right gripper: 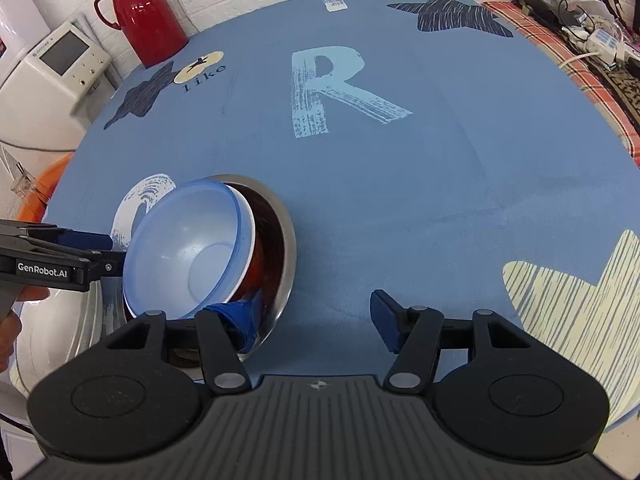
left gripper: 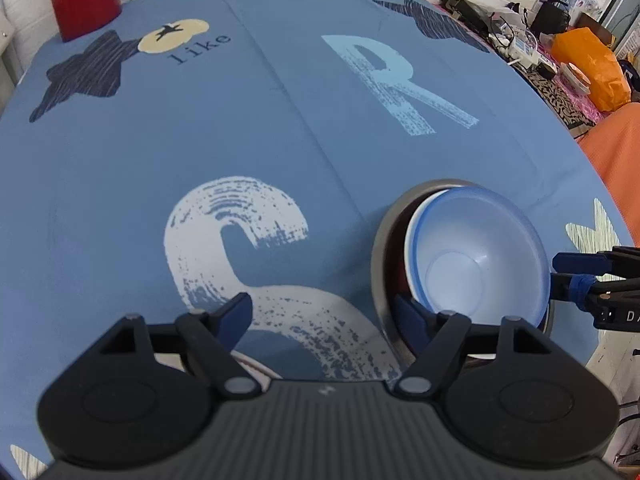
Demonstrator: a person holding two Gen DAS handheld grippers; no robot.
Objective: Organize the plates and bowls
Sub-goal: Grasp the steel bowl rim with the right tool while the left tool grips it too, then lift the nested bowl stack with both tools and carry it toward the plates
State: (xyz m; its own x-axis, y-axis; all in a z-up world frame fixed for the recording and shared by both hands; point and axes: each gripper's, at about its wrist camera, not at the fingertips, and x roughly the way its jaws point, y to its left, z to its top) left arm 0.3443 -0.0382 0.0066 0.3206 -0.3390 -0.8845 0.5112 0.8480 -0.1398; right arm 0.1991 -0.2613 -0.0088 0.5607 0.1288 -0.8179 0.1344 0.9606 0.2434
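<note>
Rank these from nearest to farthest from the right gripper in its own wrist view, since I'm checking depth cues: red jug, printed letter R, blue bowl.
1. Blue bowl: left of the right gripper, tilted in the nested stack, by its left finger.
2. Letter R: mid-table, ahead.
3. Red jug: far left edge of the table, by the wall.
</note>
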